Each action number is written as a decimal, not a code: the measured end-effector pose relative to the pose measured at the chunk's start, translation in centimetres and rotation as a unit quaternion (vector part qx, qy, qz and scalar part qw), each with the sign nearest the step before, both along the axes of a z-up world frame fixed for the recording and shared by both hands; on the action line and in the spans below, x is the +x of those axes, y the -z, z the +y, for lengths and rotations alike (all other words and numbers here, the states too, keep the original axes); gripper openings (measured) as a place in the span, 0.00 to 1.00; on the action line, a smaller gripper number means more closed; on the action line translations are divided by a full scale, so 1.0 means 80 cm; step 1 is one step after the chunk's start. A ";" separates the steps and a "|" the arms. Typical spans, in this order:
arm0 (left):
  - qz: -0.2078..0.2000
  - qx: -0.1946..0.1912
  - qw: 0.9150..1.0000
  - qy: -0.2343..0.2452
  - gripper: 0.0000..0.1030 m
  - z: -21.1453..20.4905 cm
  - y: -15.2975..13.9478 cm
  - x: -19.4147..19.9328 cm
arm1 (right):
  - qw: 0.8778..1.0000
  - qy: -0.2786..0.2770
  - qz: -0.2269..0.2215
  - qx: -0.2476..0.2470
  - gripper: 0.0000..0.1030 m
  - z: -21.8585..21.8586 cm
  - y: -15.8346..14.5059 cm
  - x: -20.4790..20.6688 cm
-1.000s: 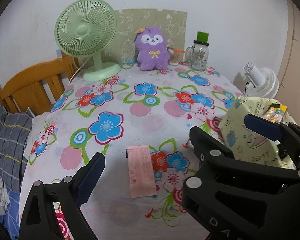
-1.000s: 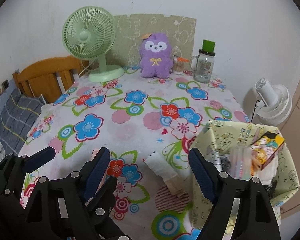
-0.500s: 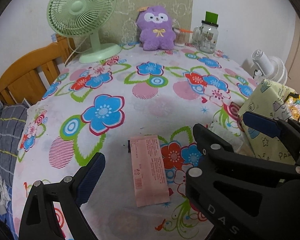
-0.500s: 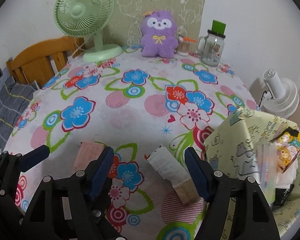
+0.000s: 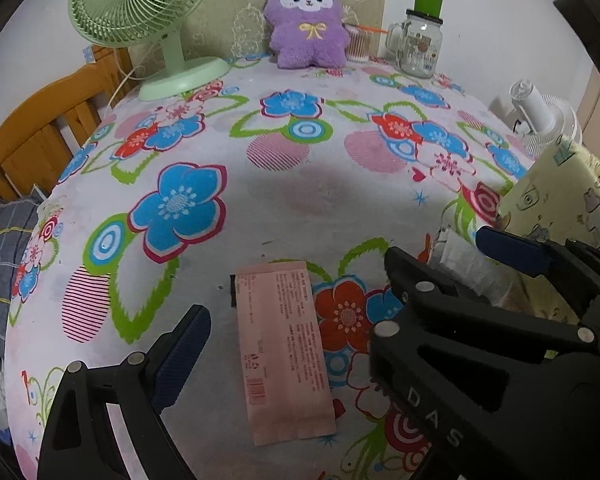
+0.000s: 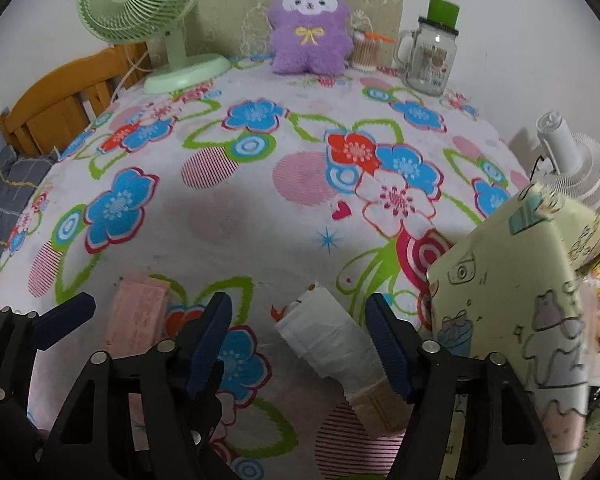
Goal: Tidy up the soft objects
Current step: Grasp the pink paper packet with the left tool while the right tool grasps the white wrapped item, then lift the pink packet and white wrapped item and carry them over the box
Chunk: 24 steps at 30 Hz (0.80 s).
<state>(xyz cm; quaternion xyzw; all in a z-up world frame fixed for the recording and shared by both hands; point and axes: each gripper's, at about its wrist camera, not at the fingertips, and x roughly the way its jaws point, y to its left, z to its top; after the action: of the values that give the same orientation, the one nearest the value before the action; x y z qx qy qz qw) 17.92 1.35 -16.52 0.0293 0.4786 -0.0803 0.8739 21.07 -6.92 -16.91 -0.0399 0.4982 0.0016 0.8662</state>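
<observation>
Your right gripper [image 6: 298, 340] has been closing its jaws around the white pack [image 6: 332, 340], not pinching yet. Only your left view shows the whole pink pack [image 5: 284, 350] near the counter's front edge, between your left gripper's [image 5: 296, 320] wide, empty jaws.

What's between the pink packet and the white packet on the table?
Only bare flowered tablecloth between pink packet and white packet, plus one finger of the right gripper above it. Clearest in the right wrist view.

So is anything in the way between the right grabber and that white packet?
Nothing visible is. The white packet lies bare on the tablecloth, between the right gripper's open fingers, which have just been closing toward it.
</observation>
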 end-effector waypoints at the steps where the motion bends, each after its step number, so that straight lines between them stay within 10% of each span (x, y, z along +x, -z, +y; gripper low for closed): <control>1: 0.003 0.003 1.000 0.001 0.92 -0.001 0.003 0.001 | 1.000 0.003 0.004 -0.001 0.64 -0.002 0.004 0.001; 10: -0.002 0.001 1.000 0.001 0.91 -0.002 0.005 0.001 | 1.000 -0.001 -0.001 0.009 0.41 -0.002 0.007 0.001; 24: -0.018 -0.024 1.000 -0.002 0.39 0.011 -0.003 -0.009 | 0.999 -0.012 0.000 0.039 0.35 0.012 -0.002 -0.010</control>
<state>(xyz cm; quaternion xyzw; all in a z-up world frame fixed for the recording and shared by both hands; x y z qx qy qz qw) 17.19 2.24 -16.28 0.0089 0.4612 -0.0892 0.8828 20.27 -5.98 -16.73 -0.0116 0.4973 0.0315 0.8669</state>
